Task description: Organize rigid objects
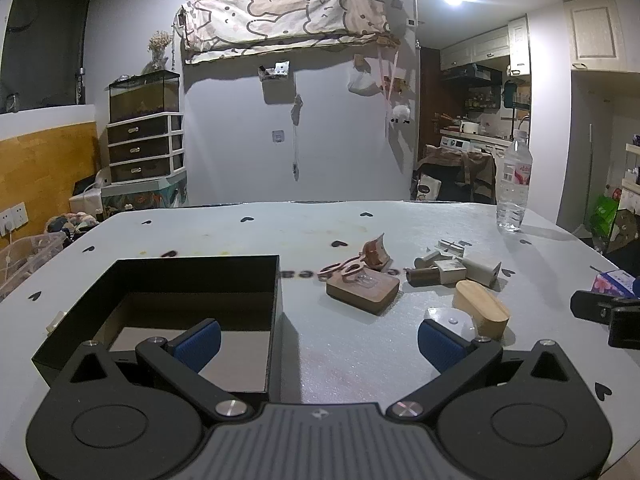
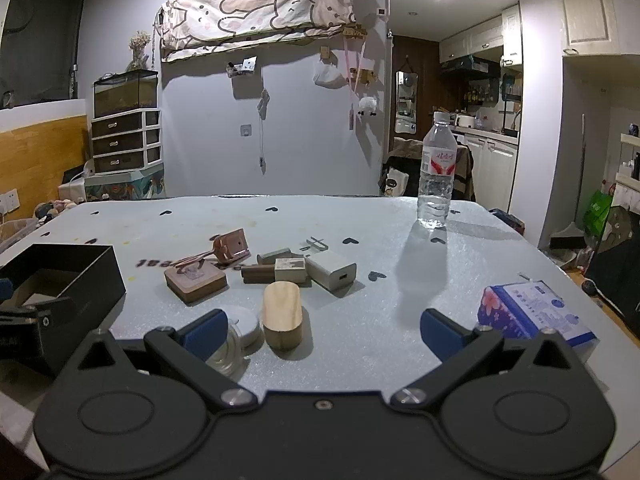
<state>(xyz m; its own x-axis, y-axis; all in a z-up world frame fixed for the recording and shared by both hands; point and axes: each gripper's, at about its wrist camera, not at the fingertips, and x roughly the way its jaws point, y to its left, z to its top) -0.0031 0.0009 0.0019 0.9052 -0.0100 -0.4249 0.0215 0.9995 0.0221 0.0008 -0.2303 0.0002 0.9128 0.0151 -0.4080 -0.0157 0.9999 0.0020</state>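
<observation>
An open black box [image 1: 180, 280] sits on the table at the left; it also shows in the right wrist view [image 2: 68, 276]. Small items cluster mid-table: a dark wooden block [image 1: 362, 292] [image 2: 196, 280], a pink holder [image 1: 374, 254] [image 2: 232, 246], a white charger [image 1: 482, 268] [image 2: 332, 270], a light oval wooden piece [image 1: 482, 308] [image 2: 282, 312], a brown tube [image 1: 426, 276] [image 2: 258, 272] and a round white disc [image 2: 244, 320]. My left gripper [image 1: 318, 344] is open and empty beside the box. My right gripper [image 2: 322, 332] is open and empty near the oval piece.
A water bottle [image 1: 514, 184] [image 2: 438, 172] stands at the far right of the table [image 2: 360, 344]. A blue and white packet [image 2: 534, 314] lies at the right edge. The right gripper's tip [image 1: 608, 314] shows in the left wrist view.
</observation>
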